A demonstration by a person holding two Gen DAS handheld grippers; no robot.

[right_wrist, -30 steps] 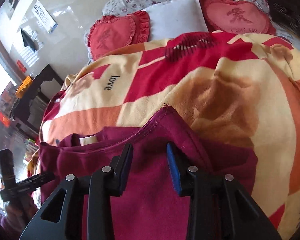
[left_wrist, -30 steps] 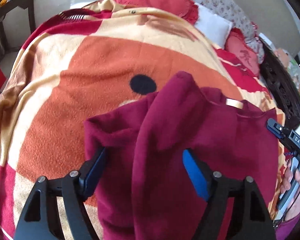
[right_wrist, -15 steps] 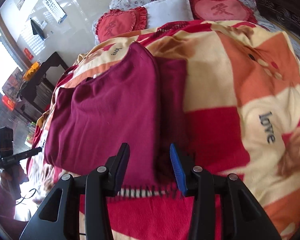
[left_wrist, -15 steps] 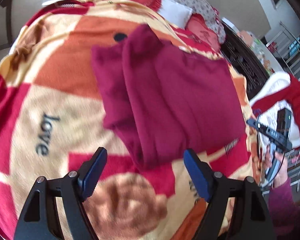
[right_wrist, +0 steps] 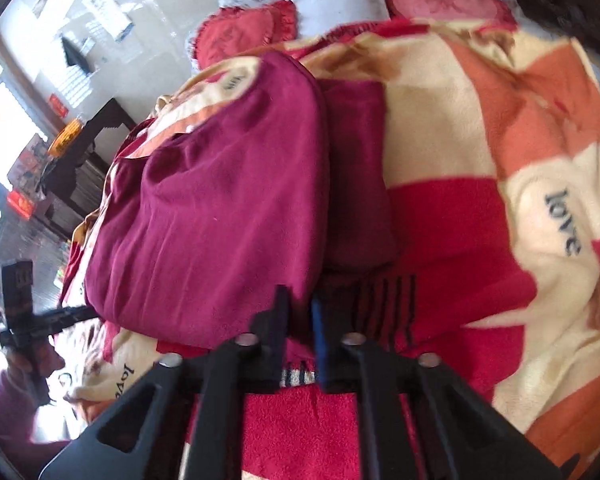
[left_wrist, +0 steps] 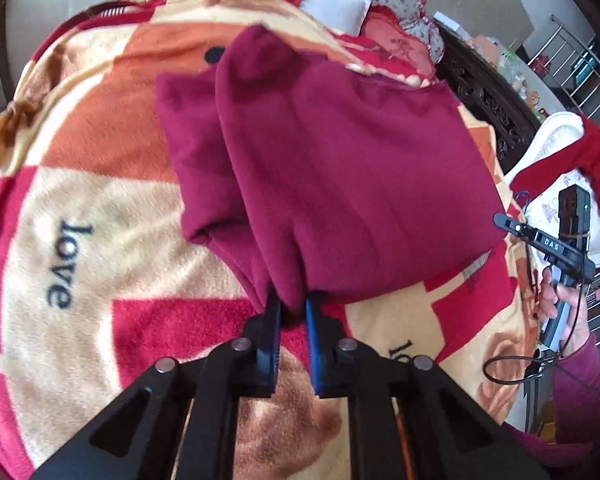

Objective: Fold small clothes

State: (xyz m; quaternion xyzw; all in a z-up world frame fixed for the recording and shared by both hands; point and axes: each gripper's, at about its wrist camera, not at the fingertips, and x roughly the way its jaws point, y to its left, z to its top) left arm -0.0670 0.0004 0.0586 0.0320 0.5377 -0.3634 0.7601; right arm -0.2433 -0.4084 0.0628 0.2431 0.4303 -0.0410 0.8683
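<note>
Both tongs pulled back from garment's far end to its near hem since 1 s ago. Left tongs (left_wrist: 293,305) went wide-open to clamped on maroon garment (left_wrist: 340,184); right tongs (right_wrist: 300,312) likewise pinched shut on hem.

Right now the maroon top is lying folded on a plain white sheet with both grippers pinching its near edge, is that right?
Not quite: the maroon top lies on a red, orange and cream fleece blanket printed with "love", not a plain white sheet; both wrist views show it. The left gripper and right gripper do pinch its near edge.
</note>
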